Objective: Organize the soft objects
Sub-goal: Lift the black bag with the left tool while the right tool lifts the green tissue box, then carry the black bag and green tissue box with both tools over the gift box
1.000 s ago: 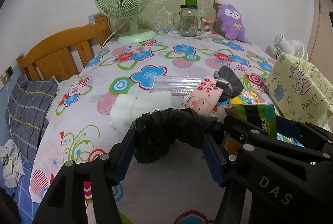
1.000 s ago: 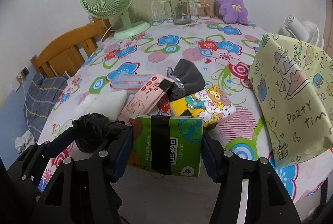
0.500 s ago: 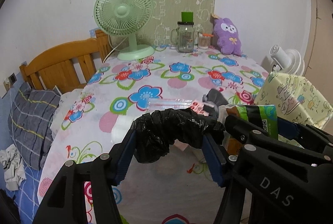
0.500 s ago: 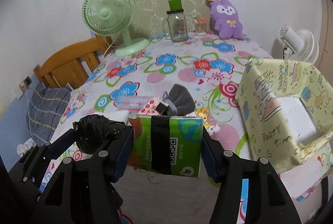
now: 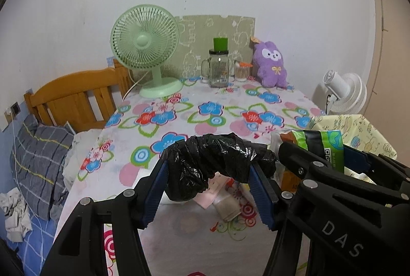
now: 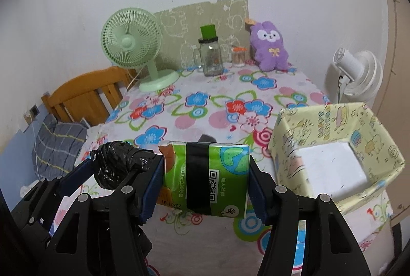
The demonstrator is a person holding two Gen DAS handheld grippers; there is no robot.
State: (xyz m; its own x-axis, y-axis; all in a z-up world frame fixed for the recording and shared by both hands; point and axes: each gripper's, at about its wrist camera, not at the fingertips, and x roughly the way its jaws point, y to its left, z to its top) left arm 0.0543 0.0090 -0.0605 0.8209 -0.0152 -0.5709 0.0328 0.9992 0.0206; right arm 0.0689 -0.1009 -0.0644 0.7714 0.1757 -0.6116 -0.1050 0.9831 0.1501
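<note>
**Both tools lifted with loads, box now seen from above**

Change vs. a second ago: both tools sit higher above the tabletop (image 6: pixel 205 96). In the right view the yellow box (image 6: pixel 333 122) showed only its outer wall before; now its open top and white floor show. The loose items on the cloth, plainly seen earlier, have dropped behind the loads. Grip unchanged on both sides.

Left tool (image 5: pixel 208 170): clenched on a black plastic bag bundle (image 5: pixel 212 160), pads pressing either end, the bundle arching between them and sagging at its left end. Held clear of the cloth.

Right tool (image 6: pixel 206 181): clenched on a green tissue pack (image 6: pixel 205 178) with a black band and a QR code, held crosswise, off the tabletop. The two tools ride side by side, the left one just to the right tool's left.

Room: box stands ahead and to the right of the right tool, mouth up, at the near right edge of the tabletop. Wide bare cloth ahead of both tools up to the green fan (image 5: pixel 146 45), glass jar (image 5: pixel 218 68) and purple plush toy (image 5: pixel 271 65) along the far wall.

Hidden: pink packet (image 5: pixel 207 195) under the left tool only partly seen; a dark item (image 6: pixel 207 138) behind the tissue pack shows just a sliver, identity unclear. The box's near corner is cut off by the right tool's arm.
</note>
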